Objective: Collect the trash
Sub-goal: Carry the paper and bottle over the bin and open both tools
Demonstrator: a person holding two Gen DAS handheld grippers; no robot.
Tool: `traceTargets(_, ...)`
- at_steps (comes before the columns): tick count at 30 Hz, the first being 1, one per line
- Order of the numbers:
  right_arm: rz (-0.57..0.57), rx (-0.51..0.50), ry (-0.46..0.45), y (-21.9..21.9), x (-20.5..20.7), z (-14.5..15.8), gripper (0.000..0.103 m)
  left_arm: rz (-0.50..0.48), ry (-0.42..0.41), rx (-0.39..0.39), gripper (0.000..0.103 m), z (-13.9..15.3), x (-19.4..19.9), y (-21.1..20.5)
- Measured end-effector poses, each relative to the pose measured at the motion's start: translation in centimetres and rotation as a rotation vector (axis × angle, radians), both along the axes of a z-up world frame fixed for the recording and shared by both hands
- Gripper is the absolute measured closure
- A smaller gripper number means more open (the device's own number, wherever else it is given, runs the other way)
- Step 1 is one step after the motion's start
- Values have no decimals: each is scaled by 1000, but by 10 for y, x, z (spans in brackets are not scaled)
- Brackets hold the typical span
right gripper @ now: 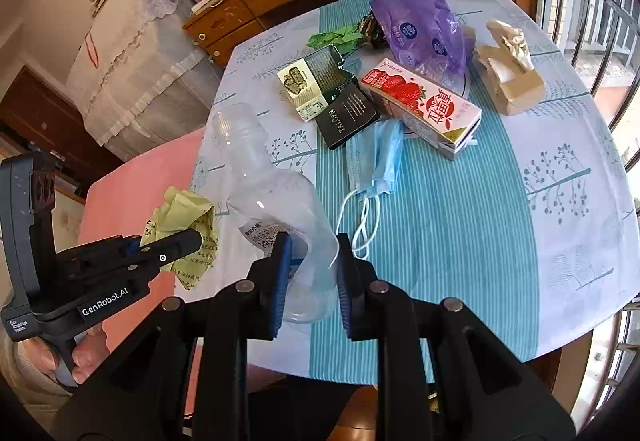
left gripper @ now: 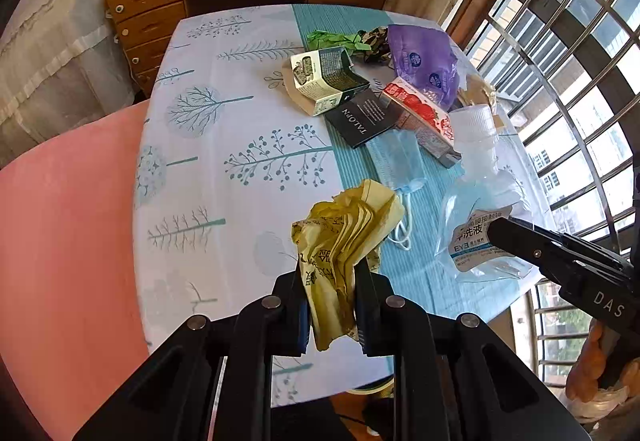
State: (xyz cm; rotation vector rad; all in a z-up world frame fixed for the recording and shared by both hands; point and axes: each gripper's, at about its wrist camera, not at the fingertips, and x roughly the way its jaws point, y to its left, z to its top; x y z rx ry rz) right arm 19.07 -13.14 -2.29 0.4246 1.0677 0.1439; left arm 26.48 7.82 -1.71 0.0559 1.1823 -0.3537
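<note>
Left gripper [left gripper: 331, 305]: fingers clamped on the crumpled yellow paper [left gripper: 348, 229], held above the surface [left gripper: 224, 113], left of the blue face mask [left gripper: 400, 161].
Right gripper [right gripper: 310, 285]: fingers closed on the clear plastic bottle [right gripper: 276, 193], lifted just left of the mask.
Black booklet [right gripper: 347, 115]: on the surface, touching the mask's far end.
Strawberry carton [right gripper: 420, 101]: beyond the mask, to its right.
Purple bag [right gripper: 420, 29]: far behind the mask.

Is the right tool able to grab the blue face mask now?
Probably not yet. The right tool is shut on the clear bottle, so it is full. The blue face mask lies uncovered on the table, though.
</note>
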Motion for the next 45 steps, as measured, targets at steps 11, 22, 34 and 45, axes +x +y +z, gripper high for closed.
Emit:
traceTargets(11,84,-12,-59,-74,-119,27,84,140,-96,-18,86,20,-144,-71)
traceTargets(22,77,55,14,-122,-206,6,84,132,-47,68,86,8,-249,-127)
traceTargets(34,11,56,171,-128,-253,-65,84,51,38,157,86,-51,-285,-147)
traceTargets(45,-91,-9,343,-102,-274,-190,84,36,150,157,86,-188,-286,-131)
